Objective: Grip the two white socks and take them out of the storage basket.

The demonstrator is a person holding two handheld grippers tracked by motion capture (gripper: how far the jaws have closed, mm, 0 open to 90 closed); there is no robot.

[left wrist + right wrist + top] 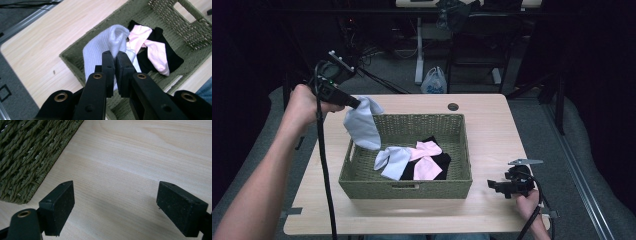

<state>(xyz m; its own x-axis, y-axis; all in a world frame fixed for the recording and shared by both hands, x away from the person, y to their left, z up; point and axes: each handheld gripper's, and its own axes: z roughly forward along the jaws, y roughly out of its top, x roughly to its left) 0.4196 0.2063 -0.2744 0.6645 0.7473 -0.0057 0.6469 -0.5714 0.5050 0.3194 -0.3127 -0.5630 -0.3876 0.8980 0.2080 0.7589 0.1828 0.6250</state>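
The pale lavender sock [362,126] is hanging from the left gripper [357,103] above the far left corner of the woven basket [406,187], its top end pinched between the two black jaws, which are pressed together on the fabric. In the high view its long axis is running from the jaws down and slightly rightward, with the loose lower end dangling at the basket's left rim. The left gripper view is showing what the high view is not: the ribbed knit of the sock [100,52] bunching up over the jaw tips at the left gripper [115,56], and the clamped fold itself.

Inside the basket [175,15] a second pale sock [391,161], a pink sock [426,159] and dark black cloth [444,162] are lying together on the bottom; the gripper view is showing the pink sock [152,48] draped over the black cloth [172,60].

The right gripper [496,185] is sitting low over the table [492,130] to the right of the basket, and the right gripper view is showing its jaws spread wide with nothing but bare wood between them at the right gripper [115,205], the basket's outer weave [27,155] filling the upper left corner.

The table is light wood with a round cable hole [453,107] near its far edge. Beyond it the room is dark, with grey carpet, desk legs and a white plastic bag [434,81] on the floor.
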